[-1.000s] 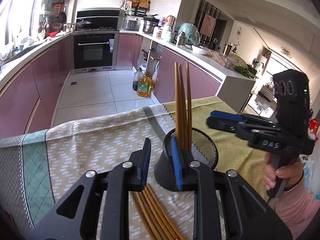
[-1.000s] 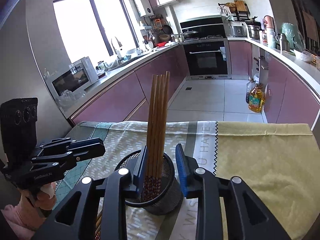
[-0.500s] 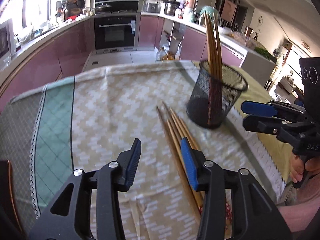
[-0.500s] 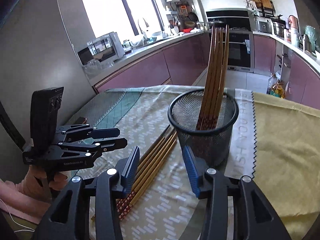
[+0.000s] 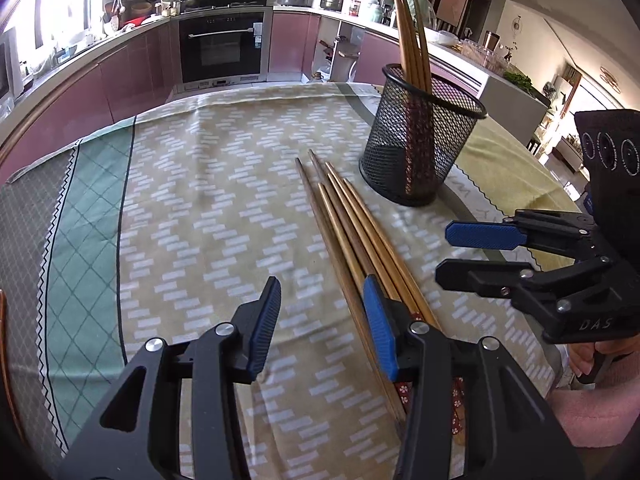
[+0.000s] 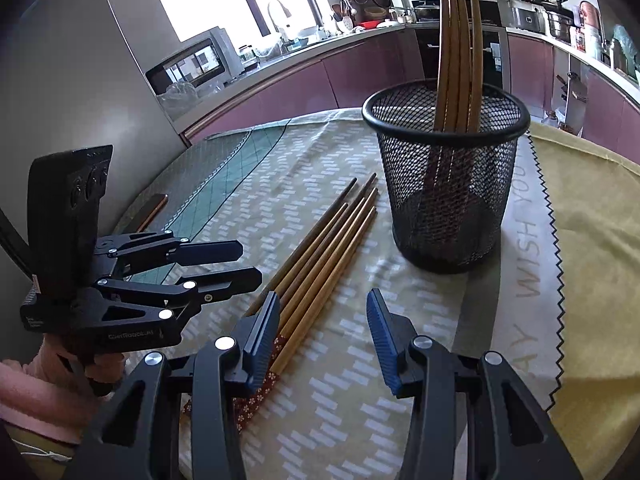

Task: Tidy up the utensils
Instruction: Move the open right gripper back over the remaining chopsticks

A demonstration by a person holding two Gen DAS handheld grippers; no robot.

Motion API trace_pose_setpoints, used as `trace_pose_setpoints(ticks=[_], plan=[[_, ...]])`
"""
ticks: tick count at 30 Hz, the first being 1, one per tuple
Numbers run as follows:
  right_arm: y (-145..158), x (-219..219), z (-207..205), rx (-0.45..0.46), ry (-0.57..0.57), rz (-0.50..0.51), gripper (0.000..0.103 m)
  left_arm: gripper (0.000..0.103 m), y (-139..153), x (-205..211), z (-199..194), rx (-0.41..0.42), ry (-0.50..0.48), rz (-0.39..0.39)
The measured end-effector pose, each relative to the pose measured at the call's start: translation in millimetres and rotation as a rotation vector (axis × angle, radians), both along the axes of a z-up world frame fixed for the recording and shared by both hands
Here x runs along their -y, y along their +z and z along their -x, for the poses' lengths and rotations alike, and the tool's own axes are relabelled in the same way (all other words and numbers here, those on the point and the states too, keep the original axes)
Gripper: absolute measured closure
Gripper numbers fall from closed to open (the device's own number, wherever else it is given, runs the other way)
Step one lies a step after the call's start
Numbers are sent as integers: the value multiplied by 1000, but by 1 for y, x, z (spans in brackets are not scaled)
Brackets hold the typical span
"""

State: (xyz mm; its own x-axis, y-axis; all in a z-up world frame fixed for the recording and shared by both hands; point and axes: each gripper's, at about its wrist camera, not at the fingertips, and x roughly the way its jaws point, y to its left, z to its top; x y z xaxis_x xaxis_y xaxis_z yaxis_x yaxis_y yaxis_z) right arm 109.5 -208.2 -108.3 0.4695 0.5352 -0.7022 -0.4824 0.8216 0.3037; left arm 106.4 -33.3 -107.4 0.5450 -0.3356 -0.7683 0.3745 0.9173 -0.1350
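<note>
A black mesh cup (image 5: pixel 420 144) stands on the table and holds several upright wooden chopsticks (image 5: pixel 412 36); it also shows in the right wrist view (image 6: pixel 448 184). Several more chopsticks (image 5: pixel 352 232) lie side by side on the cloth in front of the cup, also in the right wrist view (image 6: pixel 320 256). My left gripper (image 5: pixel 320 320) is open and empty, hovering above their near ends. My right gripper (image 6: pixel 322 328) is open and empty, just right of the loose chopsticks; it also shows in the left wrist view (image 5: pixel 472 252).
The table is covered by a patterned cloth (image 5: pixel 208 184) with a green band at left and a yellow part (image 6: pixel 592 240) at right. A kitchen with purple cabinets and an oven (image 5: pixel 222 44) lies beyond the table's far edge.
Both grippers have pulled back and up from the cup toward the near side of the table. The loose chopsticks on the cloth have come fully into view. Both stay open.
</note>
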Motion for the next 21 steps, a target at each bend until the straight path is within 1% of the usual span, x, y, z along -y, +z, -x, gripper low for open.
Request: trace_pose_setpoints(ticks=[7, 21], plan=[[-7, -14, 6, 3, 8, 51, 60, 60, -7, 6, 2, -7, -6, -37], [-9, -22, 10, 39, -10, 131, 60, 57, -10, 7, 1, -1, 2, -45]])
